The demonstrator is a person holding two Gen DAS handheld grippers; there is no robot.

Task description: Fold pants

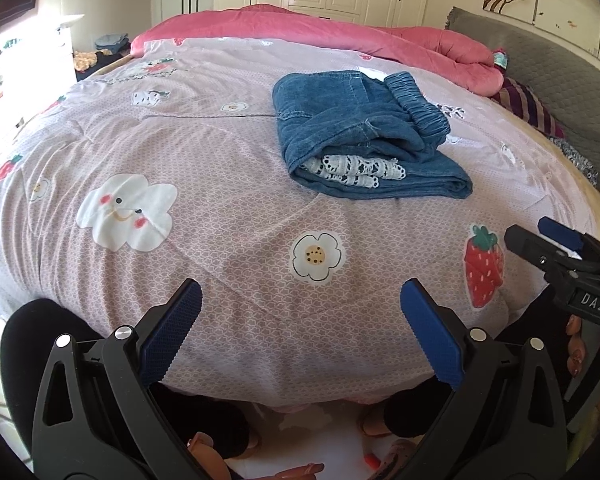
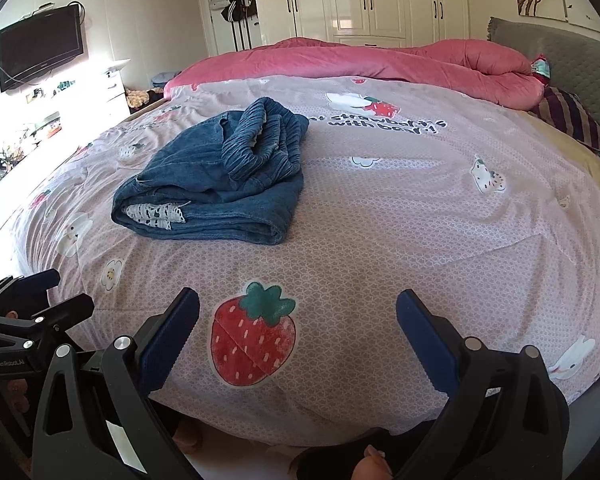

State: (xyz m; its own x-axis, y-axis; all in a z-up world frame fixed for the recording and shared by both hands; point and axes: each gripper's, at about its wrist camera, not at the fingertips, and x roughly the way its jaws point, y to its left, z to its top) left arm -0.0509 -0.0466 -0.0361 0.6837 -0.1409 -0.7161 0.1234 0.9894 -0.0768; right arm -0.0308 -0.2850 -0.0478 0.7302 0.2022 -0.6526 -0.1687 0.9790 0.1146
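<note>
Blue denim pants (image 1: 364,132) lie folded in a compact bundle on the pink patterned bed cover (image 1: 220,184), with the elastic waistband on top and white lace trim showing at the near edge. They also show in the right wrist view (image 2: 216,176), left of centre. My left gripper (image 1: 300,300) is open and empty, held over the near edge of the bed, well short of the pants. My right gripper (image 2: 298,308) is open and empty over a strawberry print. The right gripper also shows at the right edge of the left wrist view (image 1: 556,240).
A pink duvet (image 1: 320,36) is bunched along the far side of the bed. A grey headboard (image 2: 560,56) and striped pillow (image 2: 572,120) are on the right. White wardrobes (image 2: 372,0) stand behind; a TV (image 2: 40,52) hangs on the left wall. The person's legs and feet are below the bed edge.
</note>
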